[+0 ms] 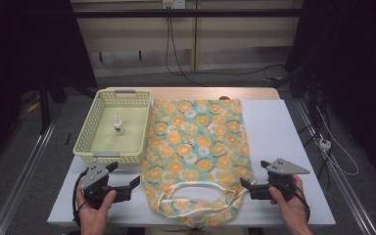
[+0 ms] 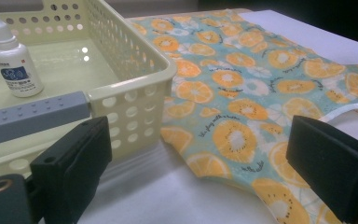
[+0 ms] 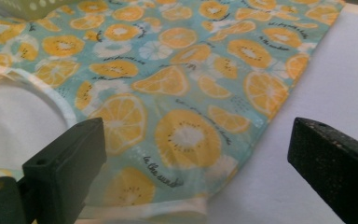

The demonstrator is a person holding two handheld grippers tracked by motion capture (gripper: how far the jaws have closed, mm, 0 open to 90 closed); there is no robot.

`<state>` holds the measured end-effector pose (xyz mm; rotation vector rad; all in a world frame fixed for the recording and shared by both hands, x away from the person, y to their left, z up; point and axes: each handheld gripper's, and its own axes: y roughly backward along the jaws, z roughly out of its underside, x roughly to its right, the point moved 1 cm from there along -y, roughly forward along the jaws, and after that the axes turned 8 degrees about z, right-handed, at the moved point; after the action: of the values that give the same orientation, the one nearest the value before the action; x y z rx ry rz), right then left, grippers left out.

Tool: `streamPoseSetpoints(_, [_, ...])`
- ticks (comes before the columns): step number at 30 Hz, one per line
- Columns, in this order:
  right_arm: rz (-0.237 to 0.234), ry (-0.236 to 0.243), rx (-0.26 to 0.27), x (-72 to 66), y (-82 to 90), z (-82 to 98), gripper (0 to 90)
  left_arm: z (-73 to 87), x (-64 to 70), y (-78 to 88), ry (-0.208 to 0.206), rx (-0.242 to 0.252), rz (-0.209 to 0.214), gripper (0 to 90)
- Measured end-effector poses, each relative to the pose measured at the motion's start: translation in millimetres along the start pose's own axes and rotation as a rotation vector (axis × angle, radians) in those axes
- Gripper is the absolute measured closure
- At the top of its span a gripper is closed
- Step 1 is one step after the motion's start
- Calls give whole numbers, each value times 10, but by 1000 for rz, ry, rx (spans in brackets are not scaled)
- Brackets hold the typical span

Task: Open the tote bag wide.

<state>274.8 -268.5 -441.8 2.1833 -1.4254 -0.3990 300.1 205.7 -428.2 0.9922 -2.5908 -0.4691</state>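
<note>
I'm working at a white-topped table (image 1: 284,127) in a dim room, cables trailing down the far wall. My left gripper (image 1: 126,182) is hovering just off the near left edge of the orange-print cloth bag (image 1: 198,147), jaws spread wide and closing on nothing. My right gripper (image 1: 254,182) is hovering at the bag's near right edge, jaws just as wide apart, also holding nothing; in the right gripper view the bag's hemmed corner is lying between my jaws but no pad is pressing on it.

The bag is lying flat, its white handles (image 1: 196,193) looping at the end nearest me. Against its left edge the yellow basket (image 1: 89,138) is standing, a small dropper bottle (image 1: 119,126) upright inside.

The risks, as I'm judging them: pinching just one layer, so the bag is dragging open instead of lifting; snagging a handle loop; or my left gripper nudging the basket and toppling that bottle.
</note>
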Motion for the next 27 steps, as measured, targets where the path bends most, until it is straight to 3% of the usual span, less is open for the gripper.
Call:
streamPoseSetpoints(3, [-17, 14, -14, -29, -8, -19, 51, 1, 1, 8, -4, -3, 1, 66])
streamPoseSetpoints(7, [-80, 32, -32, -107, -27, -72, 54, 7, -3, 14, 0, -2, -2, 65])
streamPoseSetpoints(16, [-174, 82, -56, -328, -82, -205, 71, 14, 10, 36, -6, -2, 3, 65])
streamPoseSetpoints(17, [-188, 111, -67, -412, -100, -225, 102, 14, 7, 33, -9, -8, 7, 66])
streamPoseSetpoints(19, [-194, 125, -73, -452, -108, -233, 106, 15, 10, 31, -8, -7, 7, 65])
streamPoseSetpoints(23, [-233, 209, -106, -614, -125, -291, 122, 21, 10, 36, -4, -6, 4, 66])
streamPoseSetpoints(27, [-279, 241, -107, -718, -130, -324, 144, 21, 6, 47, -5, -9, 4, 65])
